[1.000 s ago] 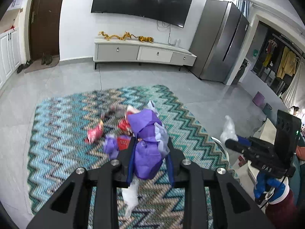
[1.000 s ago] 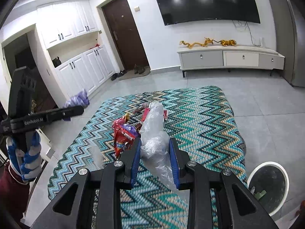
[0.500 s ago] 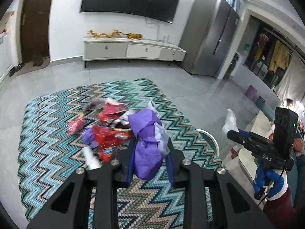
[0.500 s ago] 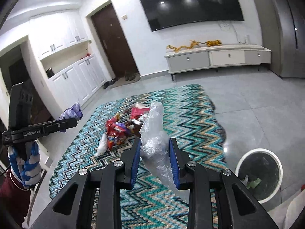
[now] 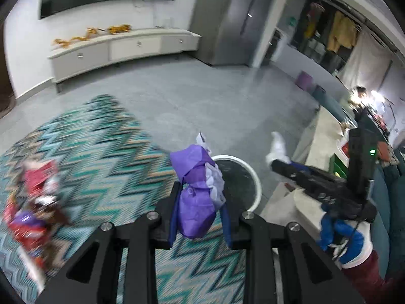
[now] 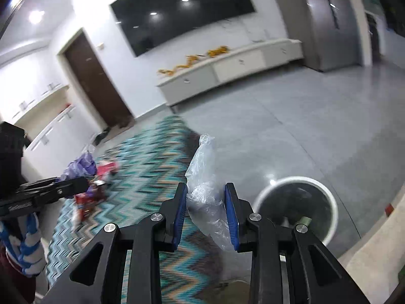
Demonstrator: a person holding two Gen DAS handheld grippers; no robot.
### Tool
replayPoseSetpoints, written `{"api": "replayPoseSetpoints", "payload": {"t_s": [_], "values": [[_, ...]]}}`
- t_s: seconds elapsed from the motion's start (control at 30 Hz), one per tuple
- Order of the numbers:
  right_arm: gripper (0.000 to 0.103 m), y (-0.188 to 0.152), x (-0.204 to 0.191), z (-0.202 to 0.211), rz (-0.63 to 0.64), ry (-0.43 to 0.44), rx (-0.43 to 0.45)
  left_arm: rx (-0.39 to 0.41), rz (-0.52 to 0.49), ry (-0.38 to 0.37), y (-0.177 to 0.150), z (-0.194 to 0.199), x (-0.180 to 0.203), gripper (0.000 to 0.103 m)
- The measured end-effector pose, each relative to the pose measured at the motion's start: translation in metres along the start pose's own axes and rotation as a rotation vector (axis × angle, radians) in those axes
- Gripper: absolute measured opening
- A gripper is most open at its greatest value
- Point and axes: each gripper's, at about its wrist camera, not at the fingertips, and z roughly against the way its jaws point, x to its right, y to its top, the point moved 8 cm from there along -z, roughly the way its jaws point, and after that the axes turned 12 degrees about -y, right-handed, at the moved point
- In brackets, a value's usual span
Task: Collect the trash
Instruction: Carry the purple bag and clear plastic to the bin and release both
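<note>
My left gripper [image 5: 200, 190] is shut on a crumpled purple wrapper [image 5: 196, 195], held just in front of a round white-rimmed trash bin [image 5: 255, 177] on the grey floor. My right gripper [image 6: 206, 190] is shut on a clear plastic bag [image 6: 203, 177], with the same trash bin [image 6: 329, 200] low to its right; a few scraps lie inside. More red and purple wrappers [image 5: 33, 202] lie blurred on the zigzag rug [image 5: 101, 147]. The other hand's gripper [image 5: 316, 182] shows at the right of the left wrist view, holding white plastic.
A white low cabinet [image 6: 227, 65] and a wall television [image 6: 182, 10] stand at the back, a grey fridge [image 5: 227, 17] at the right. A pale counter edge [image 5: 321, 139] lies right of the bin. A brown door [image 6: 96, 86] is at the left.
Both grippers have swung right and dropped a little, away from the trash pile and toward the bin, which now sits close ahead. Each grip is unchanged.
</note>
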Motion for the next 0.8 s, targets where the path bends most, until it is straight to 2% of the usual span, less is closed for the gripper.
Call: {"api": "replayPoseSetpoints", "payload": {"t_s": [0.13, 0.3, 0.4, 0.47, 0.5, 0.67, 0.8], "values": [[0.032, -0.004, 0.041, -0.038, -0.05, -0.071, -0.054, -0.06, -0.019, -0.041, 0.018, -0.065, 0.023, 0.027], [0.032, -0.013, 0.082, -0.087, -0.093, -0.15, -0.119, -0.134, 0.015, -0.097, 0.032, -0.145, 0.032, 0.028], [0.033, -0.019, 0.104, -0.106, -0.115, -0.185, -0.144, -0.169, 0.044, -0.122, 0.037, -0.183, 0.033, 0.033], [0.039, -0.021, 0.113, -0.115, -0.125, -0.207, -0.155, -0.177, 0.06, -0.13, 0.039, -0.197, 0.032, 0.049], [0.042, -0.022, 0.117, -0.117, -0.125, -0.211, -0.157, -0.178, 0.07, -0.143, 0.039, -0.203, 0.033, 0.051], [0.043, -0.026, 0.127, -0.119, -0.132, -0.245, -0.161, -0.189, 0.093, -0.159, 0.036, -0.216, 0.03, 0.051], [0.043, -0.023, 0.129, -0.103, -0.143, -0.258, -0.136, -0.161, 0.026, -0.061, 0.033, -0.202, 0.033, 0.051]]}}
